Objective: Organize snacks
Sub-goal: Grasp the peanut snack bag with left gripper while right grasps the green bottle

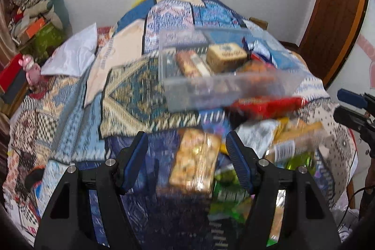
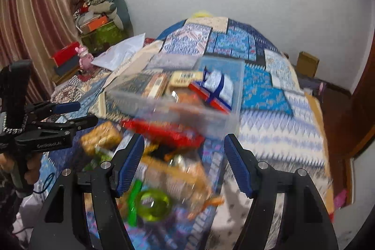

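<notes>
My left gripper (image 1: 187, 163), fingers spread and empty, straddled the cracker pack (image 1: 195, 162), long axis running away toward the bin (image 1: 225, 90); right gripper (image 2: 184, 165) likewise released, farther off.

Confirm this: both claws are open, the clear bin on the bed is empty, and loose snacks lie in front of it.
Not quite. The clear bin already holds several snack packs, as the right wrist view shows. Left claw and right claw are open, with loose snacks lying before it.

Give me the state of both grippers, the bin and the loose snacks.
Left gripper: open, empty, above a biscuit pack.
Right gripper: open, empty.
Clear plastic bin: lidless, partly filled with snack boxes.
Red packet: outside, against the bin's near wall.
Loose snacks: piled on the bedspread.
</notes>
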Demonstrator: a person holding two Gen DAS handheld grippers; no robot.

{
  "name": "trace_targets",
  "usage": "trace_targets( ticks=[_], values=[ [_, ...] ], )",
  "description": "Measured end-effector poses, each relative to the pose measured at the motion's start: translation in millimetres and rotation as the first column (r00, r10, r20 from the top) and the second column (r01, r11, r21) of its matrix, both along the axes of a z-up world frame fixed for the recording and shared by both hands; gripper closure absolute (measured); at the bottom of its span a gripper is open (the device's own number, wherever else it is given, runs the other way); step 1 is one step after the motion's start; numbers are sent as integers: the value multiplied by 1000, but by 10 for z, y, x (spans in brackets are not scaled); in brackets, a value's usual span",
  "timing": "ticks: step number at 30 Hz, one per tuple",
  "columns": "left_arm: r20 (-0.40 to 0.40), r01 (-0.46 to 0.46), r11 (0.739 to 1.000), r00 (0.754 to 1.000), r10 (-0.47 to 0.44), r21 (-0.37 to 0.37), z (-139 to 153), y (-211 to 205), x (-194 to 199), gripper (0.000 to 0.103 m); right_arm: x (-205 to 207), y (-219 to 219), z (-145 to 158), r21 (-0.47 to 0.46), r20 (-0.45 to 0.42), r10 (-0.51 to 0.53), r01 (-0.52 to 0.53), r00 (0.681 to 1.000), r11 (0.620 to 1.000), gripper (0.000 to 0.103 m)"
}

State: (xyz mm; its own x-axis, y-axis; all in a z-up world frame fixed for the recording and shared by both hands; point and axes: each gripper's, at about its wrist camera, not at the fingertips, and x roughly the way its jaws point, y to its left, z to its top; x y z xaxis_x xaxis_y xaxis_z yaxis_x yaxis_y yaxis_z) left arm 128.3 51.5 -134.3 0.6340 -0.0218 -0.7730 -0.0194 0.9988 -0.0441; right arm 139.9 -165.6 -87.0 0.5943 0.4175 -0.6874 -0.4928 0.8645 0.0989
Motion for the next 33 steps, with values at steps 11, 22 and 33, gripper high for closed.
trace_targets(
  ticks=[11, 22, 33],
  values=[
    [-58, -8, 999, 998, 6, -34, -340, 11, 59, 35, -336, -72, -311, 47, -109, -6, 11, 994, 999, 36],
    [-32, -12, 999, 999, 11, -32, -329, 12, -20, 58, -442, 96, -501, 38, -175, 52, -46, 983, 998, 53],
    [35, -22, 1000, 999, 23, -13, -79, 78, -337, 58, -313, 191, -745, 31, -243, 48, -42, 969, 999, 59]
  ],
)
